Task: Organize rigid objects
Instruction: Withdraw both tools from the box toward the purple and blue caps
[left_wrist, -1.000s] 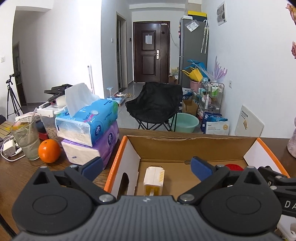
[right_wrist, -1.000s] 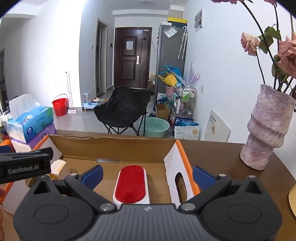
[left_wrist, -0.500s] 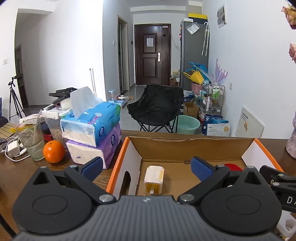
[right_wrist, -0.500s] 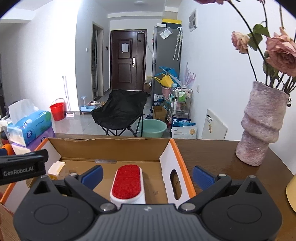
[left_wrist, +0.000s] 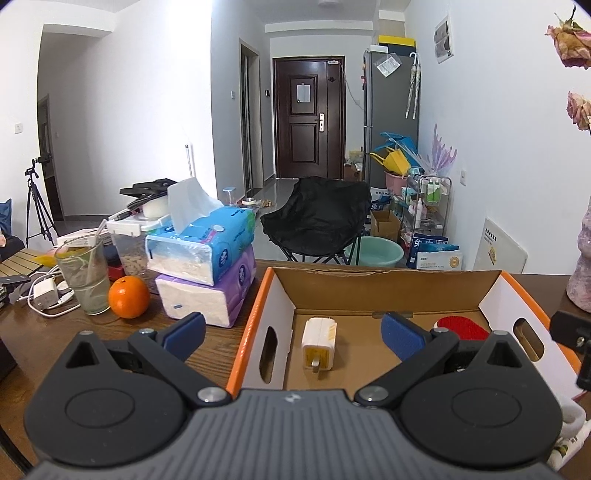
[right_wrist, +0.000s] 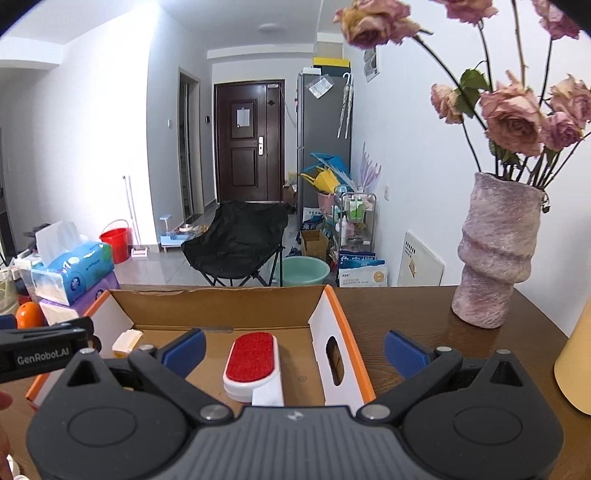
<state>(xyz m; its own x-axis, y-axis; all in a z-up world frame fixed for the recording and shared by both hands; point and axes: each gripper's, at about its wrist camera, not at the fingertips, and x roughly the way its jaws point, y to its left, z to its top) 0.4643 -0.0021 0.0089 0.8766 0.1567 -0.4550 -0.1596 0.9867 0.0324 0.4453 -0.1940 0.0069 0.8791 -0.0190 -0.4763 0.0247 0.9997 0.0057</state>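
A dark wooden table (left_wrist: 55, 343) stands in a white-walled room with a dark brown door (left_wrist: 308, 118), a grey refrigerator (left_wrist: 391, 114) and a black folding chair (left_wrist: 317, 218) on the tiled floor beyond. On the table sits an open cardboard box (left_wrist: 369, 291) with orange edges. Inside it lie a white charger plug (left_wrist: 319, 341) at the left and a red-faced lint brush (right_wrist: 253, 360) at the right, well apart.

The left gripper (left_wrist: 293, 330) and right gripper (right_wrist: 293, 347) both hover at the box's near side, jaws spread wide, holding nothing.

Only the left view shows the orange (left_wrist: 128, 297), the glass of water (left_wrist: 85, 278) and the white cables beside two stacked tissue packs (left_wrist: 207, 273). Only the right view shows the whole ribbed pink vase (right_wrist: 496, 254) of dried roses (right_wrist: 517, 118) and a red bucket (right_wrist: 117, 242).
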